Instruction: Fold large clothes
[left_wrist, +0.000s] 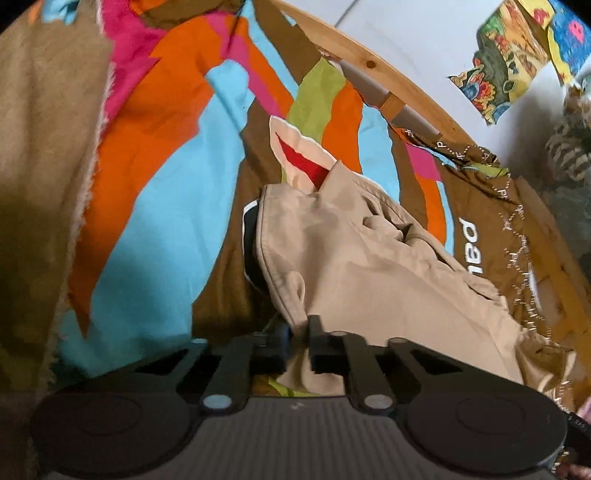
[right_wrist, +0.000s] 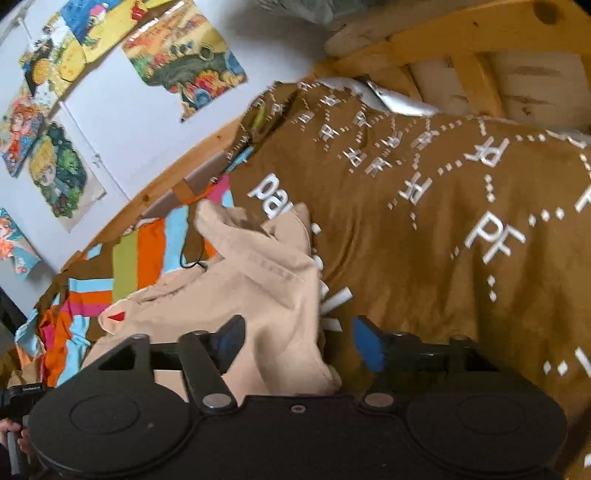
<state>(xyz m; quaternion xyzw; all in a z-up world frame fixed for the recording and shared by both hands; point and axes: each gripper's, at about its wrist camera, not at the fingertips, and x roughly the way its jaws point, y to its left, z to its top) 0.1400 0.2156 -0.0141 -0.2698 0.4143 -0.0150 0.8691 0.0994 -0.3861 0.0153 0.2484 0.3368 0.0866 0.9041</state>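
Observation:
Beige trousers (left_wrist: 369, 258) lie bunched on a bed, with a pale pocket lining and red patch (left_wrist: 299, 155) sticking out at the far end. My left gripper (left_wrist: 297, 339) is shut on a fold of the trousers' near edge. In the right wrist view the same beige trousers (right_wrist: 266, 291) lie crumpled between my fingers. My right gripper (right_wrist: 299, 341) is open, its blue-padded fingers (right_wrist: 365, 343) apart, with cloth lying across the left one.
A striped bedcover (left_wrist: 177, 177) in orange, blue, pink and brown covers the bed. A brown blanket with white lettering (right_wrist: 443, 221) lies to the right. A wooden bed frame (left_wrist: 399, 77) runs along a white wall with picture stickers (right_wrist: 66, 173).

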